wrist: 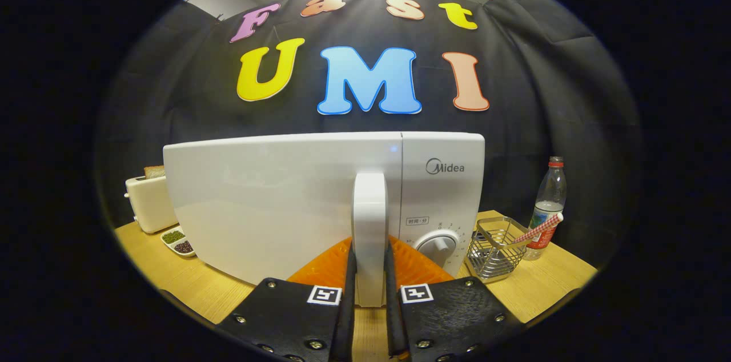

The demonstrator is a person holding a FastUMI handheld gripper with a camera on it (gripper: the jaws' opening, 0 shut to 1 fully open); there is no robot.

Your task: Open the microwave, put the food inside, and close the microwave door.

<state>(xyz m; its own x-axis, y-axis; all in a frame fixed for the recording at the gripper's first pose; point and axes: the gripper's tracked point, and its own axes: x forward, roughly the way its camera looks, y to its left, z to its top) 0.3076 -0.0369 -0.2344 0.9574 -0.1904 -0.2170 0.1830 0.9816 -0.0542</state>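
A white microwave stands on the wooden table, right in front of me. Its door is swung a little way out toward me, with the upright white handle at the door's right edge. My gripper is shut on that handle, one finger pressing on each side of its lower part. The control panel with a round dial is to the right of the handle. An orange thing lies low behind the fingers, below the door; what it is I cannot tell.
A white toaster with a bread slice stands to the left of the microwave, with a small white dish of beans in front of it. To the right are a wire basket holding a checked stick and a plastic bottle.
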